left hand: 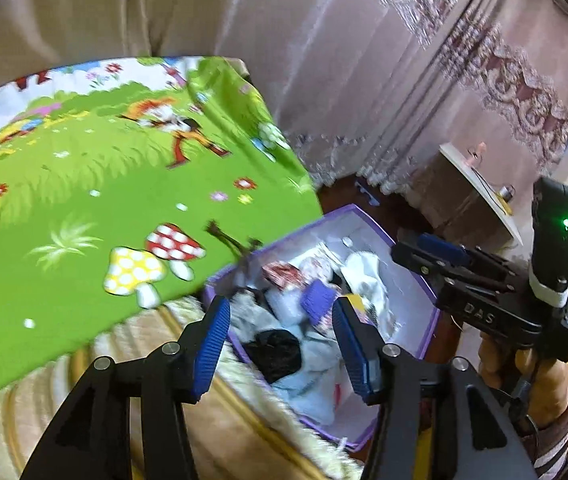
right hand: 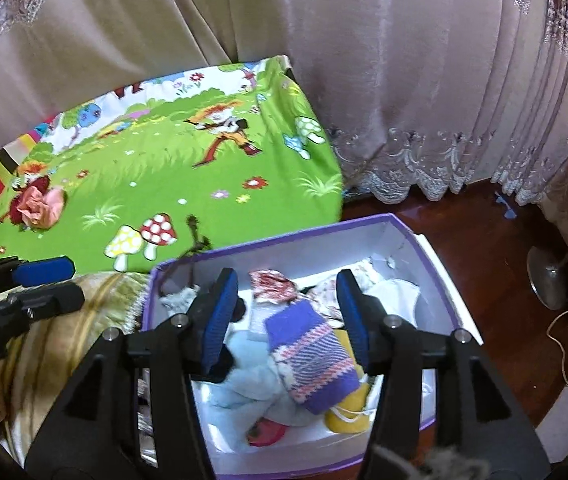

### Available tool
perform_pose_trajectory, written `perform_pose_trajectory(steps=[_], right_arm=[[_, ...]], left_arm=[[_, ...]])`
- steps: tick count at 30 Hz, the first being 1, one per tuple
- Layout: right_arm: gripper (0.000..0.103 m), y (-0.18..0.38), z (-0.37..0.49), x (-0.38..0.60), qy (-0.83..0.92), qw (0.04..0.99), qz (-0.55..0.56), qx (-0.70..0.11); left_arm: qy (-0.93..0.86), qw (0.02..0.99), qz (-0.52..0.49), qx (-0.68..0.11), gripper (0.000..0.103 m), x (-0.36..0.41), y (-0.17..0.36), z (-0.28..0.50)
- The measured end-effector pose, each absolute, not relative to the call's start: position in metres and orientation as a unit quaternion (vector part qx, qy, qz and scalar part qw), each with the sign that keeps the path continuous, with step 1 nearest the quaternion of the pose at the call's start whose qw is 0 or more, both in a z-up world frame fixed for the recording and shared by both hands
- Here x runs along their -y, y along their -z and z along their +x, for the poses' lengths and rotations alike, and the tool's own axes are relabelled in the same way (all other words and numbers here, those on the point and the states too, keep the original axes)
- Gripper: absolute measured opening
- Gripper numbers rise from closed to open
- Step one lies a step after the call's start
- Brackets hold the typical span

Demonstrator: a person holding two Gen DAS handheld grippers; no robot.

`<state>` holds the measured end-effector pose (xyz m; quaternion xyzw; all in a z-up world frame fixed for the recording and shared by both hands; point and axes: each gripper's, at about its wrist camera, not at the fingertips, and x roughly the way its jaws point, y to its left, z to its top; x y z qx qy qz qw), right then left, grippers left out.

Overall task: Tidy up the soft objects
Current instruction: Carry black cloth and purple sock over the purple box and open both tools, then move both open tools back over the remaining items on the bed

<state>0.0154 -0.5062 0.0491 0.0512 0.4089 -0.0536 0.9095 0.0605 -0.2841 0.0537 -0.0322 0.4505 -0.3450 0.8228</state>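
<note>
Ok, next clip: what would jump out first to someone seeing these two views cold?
The bright green cartoon mat with its mushrooms, spread over the surface at left, dominates both views. Next comes the purple-rimmed box beside it, piled with soft things, a purple striped knit piece lying on top. The left gripper and right gripper both hover over the box, jaws apart and empty, while a pink crumpled cloth sits alone on the mat.

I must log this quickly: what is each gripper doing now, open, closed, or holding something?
Left gripper: open, holding nothing, above the box.
Right gripper: open, holding nothing, above the same box.
</note>
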Motion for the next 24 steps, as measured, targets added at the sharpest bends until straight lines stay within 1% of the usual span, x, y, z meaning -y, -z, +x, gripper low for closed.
perform_pose_trajectory(steps=[5, 7, 19, 21, 24], right_arm=[[0.056, -0.057, 0.026, 0.486, 0.029, 0.913, 0.058, -0.403], [0.061, -0.058, 0.033, 0.476, 0.020, 0.912, 0.056, -0.406], [0.070, -0.072, 0.083, 0.385, -0.071, 0.913, 0.015, -0.403], [0.071, -0.075, 0.094, 0.366, -0.089, 0.912, 0.006, -0.401], [0.074, -0.079, 0.106, 0.342, -0.114, 0.911, -0.006, -0.396]], left_arm=[[0.296, 0.849, -0.050, -0.434, 0.054, 0.233, -0.062, 0.083], [0.266, 0.860, -0.060, -0.431, 0.054, 0.203, -0.062, 0.096], [0.125, 0.895, -0.087, -0.420, 0.055, 0.051, -0.060, 0.158], [0.110, 0.894, -0.084, -0.427, 0.057, 0.032, -0.055, 0.170], [0.097, 0.889, -0.075, -0.441, 0.066, 0.009, -0.046, 0.185]])
